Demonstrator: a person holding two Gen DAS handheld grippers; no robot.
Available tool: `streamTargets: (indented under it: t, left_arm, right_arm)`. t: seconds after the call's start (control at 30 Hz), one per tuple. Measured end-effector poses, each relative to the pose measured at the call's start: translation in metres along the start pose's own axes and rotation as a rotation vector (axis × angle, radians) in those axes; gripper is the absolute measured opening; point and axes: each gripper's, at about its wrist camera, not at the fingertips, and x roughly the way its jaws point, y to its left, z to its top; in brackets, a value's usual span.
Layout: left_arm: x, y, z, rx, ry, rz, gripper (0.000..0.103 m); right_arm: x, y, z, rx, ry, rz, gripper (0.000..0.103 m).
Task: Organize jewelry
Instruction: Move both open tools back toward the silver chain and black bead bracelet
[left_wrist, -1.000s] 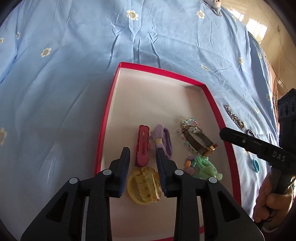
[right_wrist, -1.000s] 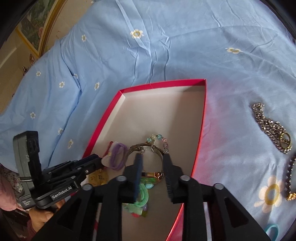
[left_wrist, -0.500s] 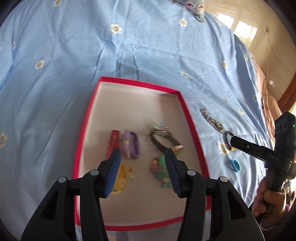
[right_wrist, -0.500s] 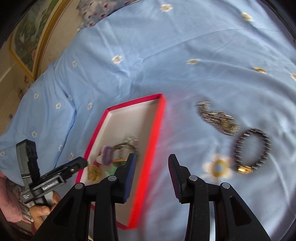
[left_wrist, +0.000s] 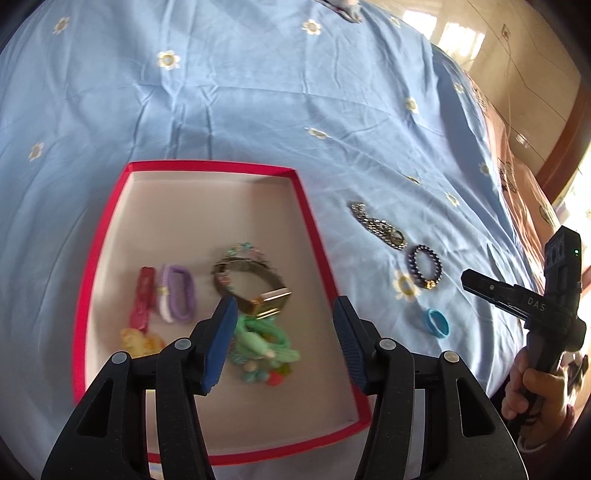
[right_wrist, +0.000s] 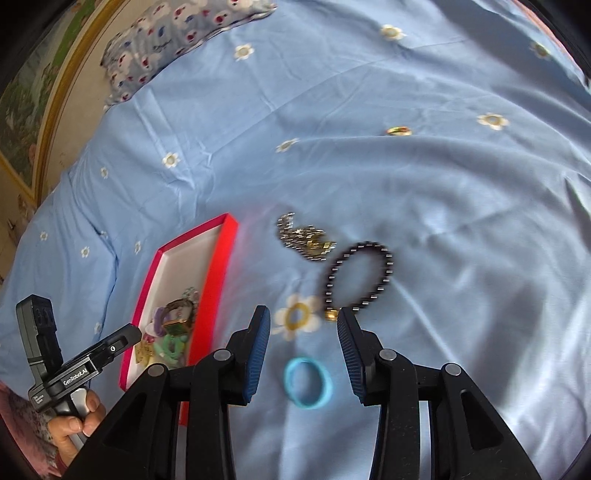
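Note:
A red-rimmed box (left_wrist: 312, 229) lies on the blue bedsheet and holds a gold watch bangle (left_wrist: 255, 284), a purple hair tie (left_wrist: 177, 295), a red clip (left_wrist: 142, 299), a yellow claw clip (left_wrist: 142, 341) and green hair ties (left_wrist: 262, 341). My left gripper (left_wrist: 284, 339) is open and empty above the box's right half. On the sheet to the right lie a silver chain (right_wrist: 304, 236), a dark beaded bracelet (right_wrist: 358, 277) and a blue ring band (right_wrist: 308, 382). My right gripper (right_wrist: 304, 354) is open, empty, just above the blue band. The box also shows in the right wrist view (right_wrist: 216, 273).
A small gold ring (right_wrist: 399, 131) lies farther back on the sheet. A patterned pillow (right_wrist: 177, 40) sits at the head of the bed by a framed picture (right_wrist: 33, 96). The bed's right edge and tiled floor (left_wrist: 517, 74) lie beyond.
Both grippers have pulled back from the box and opened wider. My right gripper swung right, from over the box to over the loose jewelry on the sheet.

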Motion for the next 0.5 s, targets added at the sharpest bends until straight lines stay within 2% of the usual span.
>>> streamTargets:
  t: [0.37, 0.5]
  left_arm:
    - [0.015, -0.029, 0.014, 0.076, 0.013, -0.014, 0.053]
    - [0.032, -0.044, 0.023, 0.138, 0.038, -0.030, 0.053]
  right_arm:
    - [0.000, -0.020, 0.002, 0.018, -0.004, -0.039, 0.041]
    - [0.004, -0.024, 0.006, 0.016, -0.001, -0.048, 0.041]
